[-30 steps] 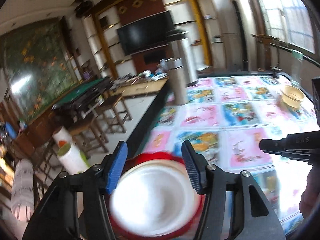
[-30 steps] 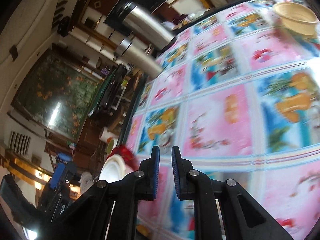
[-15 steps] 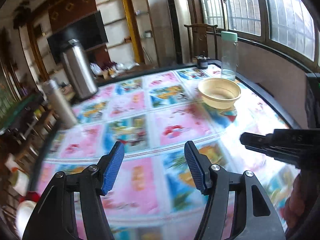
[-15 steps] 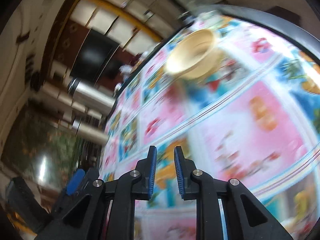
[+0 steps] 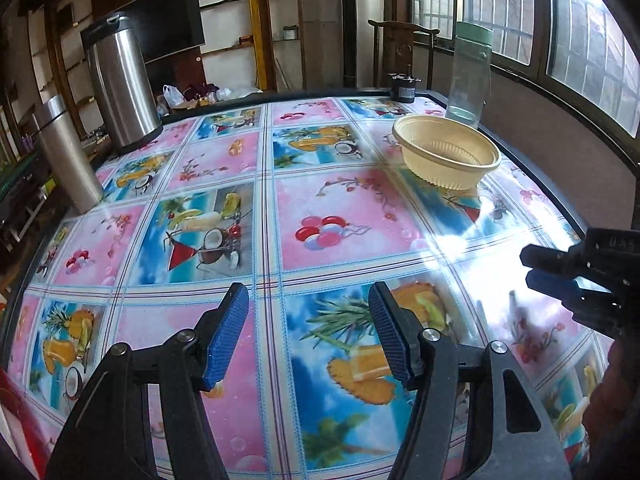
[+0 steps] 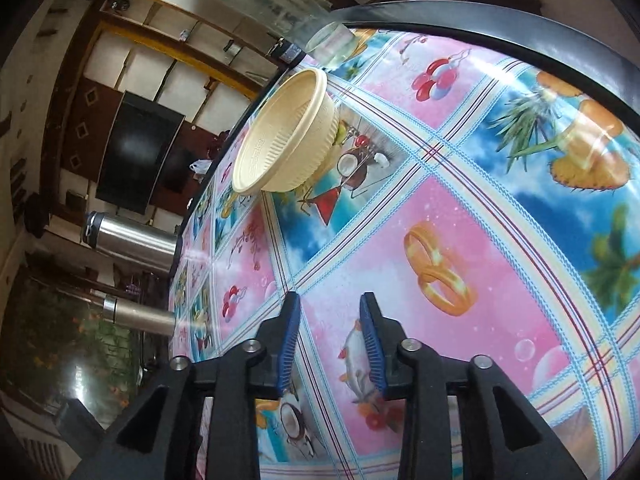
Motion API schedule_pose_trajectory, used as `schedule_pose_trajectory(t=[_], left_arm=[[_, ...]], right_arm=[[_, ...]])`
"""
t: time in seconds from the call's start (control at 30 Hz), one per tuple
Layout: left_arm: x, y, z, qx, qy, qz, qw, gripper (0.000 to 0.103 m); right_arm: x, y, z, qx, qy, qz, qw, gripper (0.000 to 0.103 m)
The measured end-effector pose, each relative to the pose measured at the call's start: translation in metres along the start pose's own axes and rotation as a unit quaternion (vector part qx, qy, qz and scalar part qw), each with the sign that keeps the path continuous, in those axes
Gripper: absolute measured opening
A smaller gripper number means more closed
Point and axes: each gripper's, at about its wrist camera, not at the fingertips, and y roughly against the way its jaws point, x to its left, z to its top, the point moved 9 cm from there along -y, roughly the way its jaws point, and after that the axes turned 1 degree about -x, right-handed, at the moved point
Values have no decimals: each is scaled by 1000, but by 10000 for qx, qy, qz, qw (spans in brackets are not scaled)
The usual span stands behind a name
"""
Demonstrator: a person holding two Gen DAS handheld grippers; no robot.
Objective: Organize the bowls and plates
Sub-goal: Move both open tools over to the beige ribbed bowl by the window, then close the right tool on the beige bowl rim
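Jaws are gaping empty on both the left gripper [image 5: 308, 332] and right gripper [image 6: 330, 344]; the ribbed cream plastic bowl [image 5: 446, 156] is sitting near the table edge, risking a knock-off.

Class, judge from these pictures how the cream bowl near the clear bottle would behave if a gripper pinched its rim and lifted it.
The cream bowl looks like thin ribbed plastic, so it is probably light and may flex when pinched. Its wide mouth and narrower base suggest it could tip if pushed high. The glossy tablecloth might let it slide.

"DAS" embossed on right tool [image 5: 568, 276]; bowl [image 6: 280, 136] embossing illegible.
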Motion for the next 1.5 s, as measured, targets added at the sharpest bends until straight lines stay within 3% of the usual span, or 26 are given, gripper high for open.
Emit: schedule_pose_trajectory(t=[0.13,0.3,0.4,0.53,0.83,0.9,0.97,1.0,1.23,1.5], left_arm=[[-5,-3,-5,67,-17,-141,9999,61],[-13,-9,-14,265,-83,-261,9993,61],[-12,-8,-14,289,-32,-330,9990,61],[-8,-7,-13,329,88,-393,9986,61],[-3,-11,-14,458,266,-532,9972,61],[-4,-12,-15,496,251,-550,9969,61],[-5,-13,-16,519,245,-548,9968,61],[-5,-14,-16,528,244,-547,9968,61],[-2,-14,-15,511,269,-543,9969,61],[-1,-18,-16,681,469,-858,9929,61]], right_arm=[[-11,1,7,-217,-199,-45,9996,39],[-16,10,22,-522,-601,100,9968,51],[-8,15,41,-829,-751,106,9937,64],[5,1,67,-907,-1100,239,9895,66],[18,-47,114,-1126,-1225,-390,9853,66],[16,-55,117,-1118,-1031,-720,9857,59],[11,-62,114,-994,-938,-922,9863,23],[8,-65,112,-917,-929,-985,9865,20],[2,-49,99,-735,-1000,-814,9889,14],[13,-17,50,7,73,-790,9968,18]])
